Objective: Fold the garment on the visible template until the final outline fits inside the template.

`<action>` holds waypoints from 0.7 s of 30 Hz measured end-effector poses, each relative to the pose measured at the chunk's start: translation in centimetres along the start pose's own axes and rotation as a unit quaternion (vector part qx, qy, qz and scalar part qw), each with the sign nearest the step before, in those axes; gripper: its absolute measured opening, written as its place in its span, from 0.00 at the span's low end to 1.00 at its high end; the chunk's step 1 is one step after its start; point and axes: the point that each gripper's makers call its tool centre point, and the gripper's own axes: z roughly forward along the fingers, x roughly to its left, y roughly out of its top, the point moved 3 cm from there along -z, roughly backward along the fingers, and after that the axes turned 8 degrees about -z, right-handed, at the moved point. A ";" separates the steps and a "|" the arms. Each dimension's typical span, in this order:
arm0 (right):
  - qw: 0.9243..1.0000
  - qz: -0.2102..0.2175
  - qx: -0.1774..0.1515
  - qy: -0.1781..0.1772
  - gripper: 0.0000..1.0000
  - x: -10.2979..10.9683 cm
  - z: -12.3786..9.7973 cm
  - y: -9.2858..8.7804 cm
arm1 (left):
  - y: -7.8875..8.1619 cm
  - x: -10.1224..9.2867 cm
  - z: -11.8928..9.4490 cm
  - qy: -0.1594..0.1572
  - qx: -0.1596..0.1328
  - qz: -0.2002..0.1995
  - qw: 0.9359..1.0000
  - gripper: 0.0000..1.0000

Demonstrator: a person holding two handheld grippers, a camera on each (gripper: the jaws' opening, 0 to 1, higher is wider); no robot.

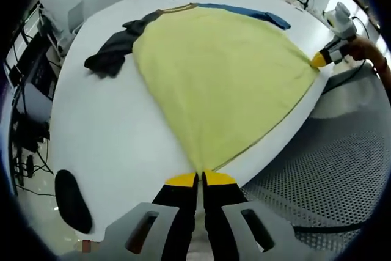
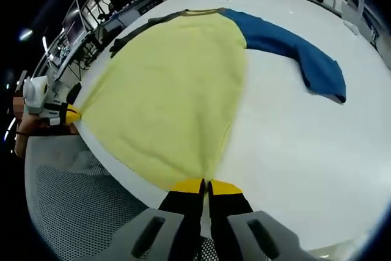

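A yellow garment (image 1: 220,71) lies spread flat on the white table (image 1: 110,132), with a dark grey sleeve (image 1: 113,50) on one side and a blue sleeve (image 1: 259,14) on the other. My left gripper (image 1: 200,178) is shut on one corner of its hem at the table's near edge. In the right gripper view the same garment (image 2: 171,84) shows its blue sleeve (image 2: 305,56) lying out to the right and its dark sleeve (image 2: 137,30) to the far left. My right gripper (image 2: 205,184) is shut on the other hem corner. Each gripper appears in the other's view (image 1: 324,58) (image 2: 68,114).
A perforated grey metal surface (image 1: 342,169) (image 2: 73,206) lies below the table's edge by both grippers. A black oval object (image 1: 72,200) sits low at the left. Desks, screens and cables (image 2: 91,29) stand beyond the table. A hand (image 1: 366,50) holds the right gripper.
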 end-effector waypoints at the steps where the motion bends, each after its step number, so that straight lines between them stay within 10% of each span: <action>1: 1.000 0.000 0.000 0.000 0.00 0.0 0.0 0.0 | -0.1 0.0 0.0 -0.001 0.001 0.000 1.000 0.03; 19: 0.999 -0.035 -0.009 -0.005 0.00 0.3 -0.1 -0.1 | -0.3 -0.2 0.2 0.010 -0.019 -0.007 1.000 0.07; 21: 0.999 -0.037 -0.021 -0.014 0.12 0.0 -0.4 0.2 | 0.0 -0.2 -0.1 0.013 -0.038 -0.011 0.999 0.16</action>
